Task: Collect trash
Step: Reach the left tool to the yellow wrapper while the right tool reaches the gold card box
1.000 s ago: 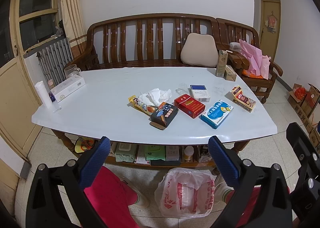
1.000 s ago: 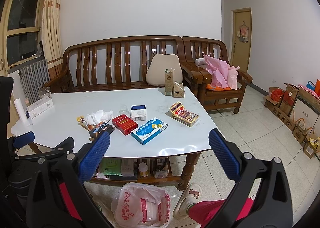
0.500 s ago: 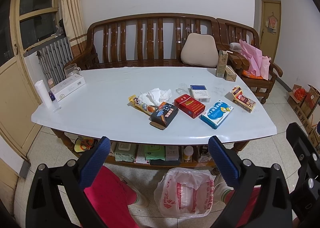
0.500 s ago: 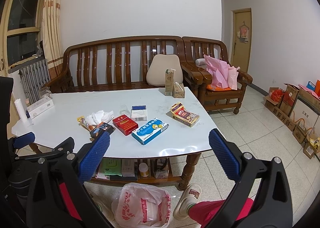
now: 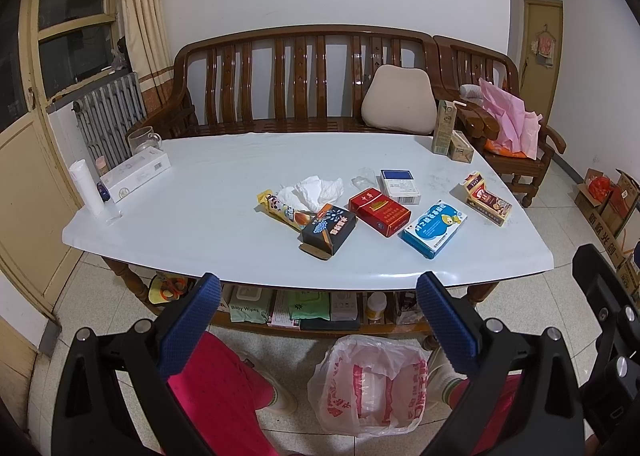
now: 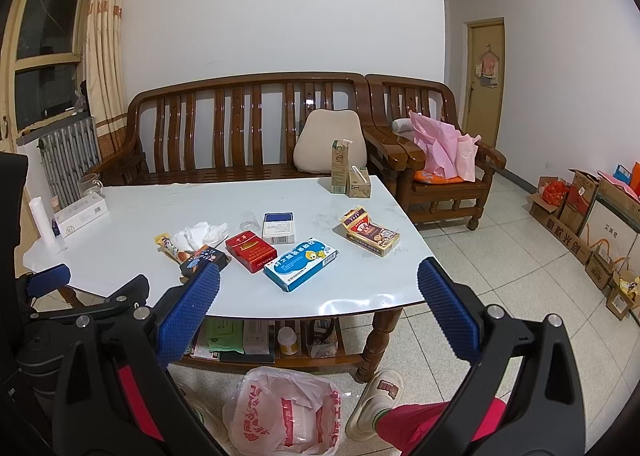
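Both wide-open, empty claws, left claw and right claw, are hovering before the littered counter, above a waiting plastic bag.

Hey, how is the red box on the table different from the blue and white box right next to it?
The red box is plain red with gold print; the blue and white box has a cartoon picture on blue. The blue and white box looks longer and lies nearer the table edge; the red box lies further in, beside the crumpled tissue. Both lie flat, closed and untouched.
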### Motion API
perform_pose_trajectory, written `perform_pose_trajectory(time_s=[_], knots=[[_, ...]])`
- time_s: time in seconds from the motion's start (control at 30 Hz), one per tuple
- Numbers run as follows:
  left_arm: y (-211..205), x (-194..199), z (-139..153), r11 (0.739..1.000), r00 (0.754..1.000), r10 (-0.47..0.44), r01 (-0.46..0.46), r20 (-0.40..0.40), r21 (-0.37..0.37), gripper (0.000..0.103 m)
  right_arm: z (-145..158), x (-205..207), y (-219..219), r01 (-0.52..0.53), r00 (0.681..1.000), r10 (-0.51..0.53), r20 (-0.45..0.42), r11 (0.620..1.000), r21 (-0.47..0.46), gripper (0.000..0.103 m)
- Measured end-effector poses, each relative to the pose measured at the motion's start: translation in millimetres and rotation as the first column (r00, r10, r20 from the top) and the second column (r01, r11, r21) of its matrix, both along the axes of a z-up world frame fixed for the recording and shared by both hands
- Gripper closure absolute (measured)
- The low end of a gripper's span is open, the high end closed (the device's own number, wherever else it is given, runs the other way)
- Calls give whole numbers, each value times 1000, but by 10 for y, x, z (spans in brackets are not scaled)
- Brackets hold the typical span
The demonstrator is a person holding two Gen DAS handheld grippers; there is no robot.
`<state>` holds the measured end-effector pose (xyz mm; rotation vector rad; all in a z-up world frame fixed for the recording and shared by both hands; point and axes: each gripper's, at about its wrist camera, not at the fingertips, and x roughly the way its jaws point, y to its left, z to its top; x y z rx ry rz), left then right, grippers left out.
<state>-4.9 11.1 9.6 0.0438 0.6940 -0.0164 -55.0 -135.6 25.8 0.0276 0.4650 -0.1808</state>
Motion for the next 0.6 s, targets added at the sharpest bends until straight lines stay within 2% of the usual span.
perform_pose_trajectory(time_s=[0.13, 0.27, 0.37, 0.47, 0.6], knots=[[11, 73, -29, 1000, 1000, -7, 7, -29, -14, 7, 140, 78, 100, -23, 1000, 23, -15, 1000, 9, 6], [118, 308, -91, 994, 985, -79, 65, -156, -91, 7, 178, 201, 85, -75, 997, 75, -21, 997, 0, 6], [335, 497, -71, 991, 978, -40, 13, -203, -130, 7, 215, 400, -39, -175, 984, 175, -23, 984, -17, 6], [532, 675, -29, 986, 971, 6, -45, -238, -160, 7, 221, 601, -194, -233, 971, 231, -58, 972, -33, 6], [743, 937, 23, 963, 951, 52, -128, -303, -236, 7, 193, 911, -356, -305, 947, 294, -132, 950, -71, 6]])
